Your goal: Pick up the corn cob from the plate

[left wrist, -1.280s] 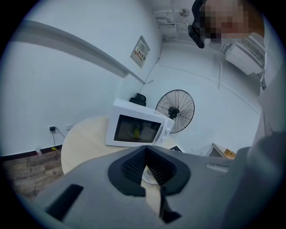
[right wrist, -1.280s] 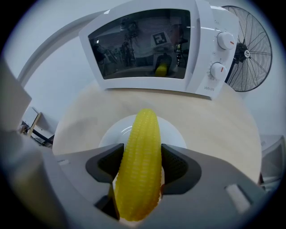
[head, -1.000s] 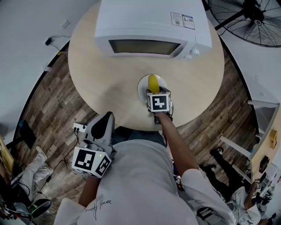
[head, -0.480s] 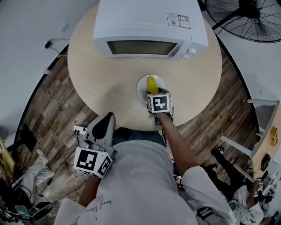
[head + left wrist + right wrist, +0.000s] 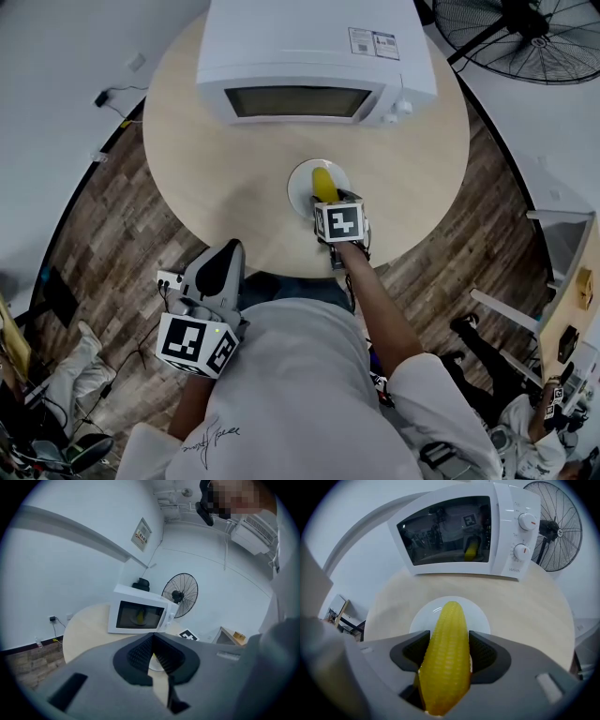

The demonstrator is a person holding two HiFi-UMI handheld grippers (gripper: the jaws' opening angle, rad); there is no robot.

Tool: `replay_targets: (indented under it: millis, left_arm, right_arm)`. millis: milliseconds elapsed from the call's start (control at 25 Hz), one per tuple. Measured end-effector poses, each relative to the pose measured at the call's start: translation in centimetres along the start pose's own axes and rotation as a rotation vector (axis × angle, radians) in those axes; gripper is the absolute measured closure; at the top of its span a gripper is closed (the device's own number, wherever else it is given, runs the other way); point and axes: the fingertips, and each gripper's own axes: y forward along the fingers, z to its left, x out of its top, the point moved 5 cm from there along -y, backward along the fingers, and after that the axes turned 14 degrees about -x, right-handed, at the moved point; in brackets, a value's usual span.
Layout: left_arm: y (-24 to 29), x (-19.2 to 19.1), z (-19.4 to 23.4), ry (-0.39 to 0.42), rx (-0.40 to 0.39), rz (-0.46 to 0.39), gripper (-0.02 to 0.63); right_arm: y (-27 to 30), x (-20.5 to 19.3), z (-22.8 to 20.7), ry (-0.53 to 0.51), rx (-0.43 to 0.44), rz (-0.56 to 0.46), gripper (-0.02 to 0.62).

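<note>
The right tongs (image 5: pixel 448 654) are clenched on the corn cob (image 5: pixel 450 620), a pad pressing each flank of its near end; its far tip points toward the microwave (image 5: pixel 314 56) and hangs over the white plate (image 5: pixel 480 616), near the middle of the round bench (image 5: pixel 216 159); whether the cob has left the plate I cannot tell.

The left tongs (image 5: pixel 153 641) are closed on nothing, held off the near edge of the bench.

The likeliest trouble is the hold itself; the pads grip low on a rounded, tapering cob, so the free far end may droop and pivot between them, or the cob may slide out and roll off the plate; a tilted lift could also nudge the plate across the bench.
</note>
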Motion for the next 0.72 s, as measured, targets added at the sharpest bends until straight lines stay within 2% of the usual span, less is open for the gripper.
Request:
replay_targets:
  millis: [720]
  left_arm:
    - [0.0, -0.5, -1.8, 0.014, -0.048, -0.006, 0.615]
  right_arm:
    - [-1.9, -0.7, -0.9, 0.045, 0.004, -0.037, 0.321]
